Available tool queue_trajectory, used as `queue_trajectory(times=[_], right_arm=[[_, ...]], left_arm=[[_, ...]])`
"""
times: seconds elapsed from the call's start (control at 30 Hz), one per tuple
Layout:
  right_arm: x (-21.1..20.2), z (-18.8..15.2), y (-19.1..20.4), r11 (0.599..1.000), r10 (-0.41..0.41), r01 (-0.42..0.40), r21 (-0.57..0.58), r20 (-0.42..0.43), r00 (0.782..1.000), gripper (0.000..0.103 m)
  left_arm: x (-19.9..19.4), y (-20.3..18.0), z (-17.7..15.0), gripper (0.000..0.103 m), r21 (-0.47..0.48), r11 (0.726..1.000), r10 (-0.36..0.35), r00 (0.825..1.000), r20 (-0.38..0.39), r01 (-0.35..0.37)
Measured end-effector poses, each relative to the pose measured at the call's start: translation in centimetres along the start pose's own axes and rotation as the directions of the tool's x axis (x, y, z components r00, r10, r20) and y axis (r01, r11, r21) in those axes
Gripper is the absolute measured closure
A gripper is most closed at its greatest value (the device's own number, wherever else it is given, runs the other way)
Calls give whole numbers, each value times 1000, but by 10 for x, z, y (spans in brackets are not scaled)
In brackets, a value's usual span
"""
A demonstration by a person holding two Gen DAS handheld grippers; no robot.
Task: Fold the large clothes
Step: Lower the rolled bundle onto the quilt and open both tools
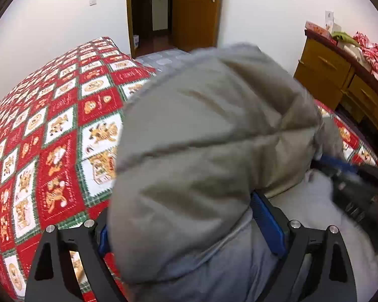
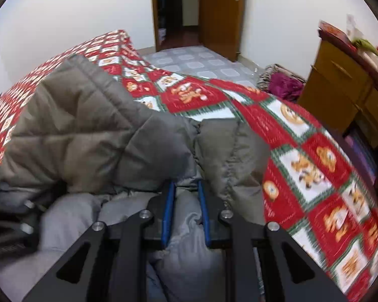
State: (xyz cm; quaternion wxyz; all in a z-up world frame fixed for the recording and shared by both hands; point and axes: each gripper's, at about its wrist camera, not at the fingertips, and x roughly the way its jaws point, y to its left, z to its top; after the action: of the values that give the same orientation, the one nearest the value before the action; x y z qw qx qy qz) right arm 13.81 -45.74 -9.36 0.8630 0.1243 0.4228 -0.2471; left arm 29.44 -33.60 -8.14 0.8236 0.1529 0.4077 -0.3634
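The left claw (image 1: 189, 226) has its jaws wide around a fat bunch of the puffy grey coat (image 1: 201, 130). The right claw (image 2: 185, 214) pinches the coat's grey lining. The coat lies on the red bedspread (image 2: 302, 151). A brown door (image 2: 219, 12) stands at 12 o'clock.

Bedspread (image 1: 50, 130) open leftward; dresser (image 2: 340, 88) blocks right.

No legible text, label, brand or number found in either view. The red squares of the bedspread (image 1: 60, 115) carry faint script lettering, too blurred to read. Boxes on the wooden dresser (image 1: 322, 70) bear printing, likewise unreadable.
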Motion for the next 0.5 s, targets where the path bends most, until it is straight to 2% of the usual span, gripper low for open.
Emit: queue_trajectory(times=[0.1, 0.17, 0.23, 0.3, 0.37, 0.43, 0.5], right_arm=[[0, -10, 8, 999, -52, 52, 2, 36, 998, 81], [0, -13, 6, 998, -52, 50, 42, 50, 997, 81], [-1, -16, 4, 996, -52, 47, 78, 64, 997, 81], [-3, -18, 2, 994, -54, 46, 98, 72, 996, 81], [-3, -18, 1, 992, -53, 44, 121, 80, 995, 81], [-4, -19, -2, 989, -46, 33, 142, 88, 995, 82], [-3, -21, -6, 987, -28, 13, 162, 89, 996, 82]], left_arm=[[-29, 2, 9, 10, 2, 1000, 23, 996, 90, -23], [-50, 4, 22, 10, -22, 999, 34, 987, 158, -31], [-56, 0, 37, 10, -32, 999, 35, 984, 177, -29], [-46, -10, 49, 10, 3, 998, 65, 985, 159, -66], [-19, -23, 52, 10, 42, 990, 127, 985, 116, -132], [4, -28, 46, 10, 68, 987, 143, 987, 77, -149], [16, -28, 40, 10, 76, 985, 147, 986, 76, -153]])
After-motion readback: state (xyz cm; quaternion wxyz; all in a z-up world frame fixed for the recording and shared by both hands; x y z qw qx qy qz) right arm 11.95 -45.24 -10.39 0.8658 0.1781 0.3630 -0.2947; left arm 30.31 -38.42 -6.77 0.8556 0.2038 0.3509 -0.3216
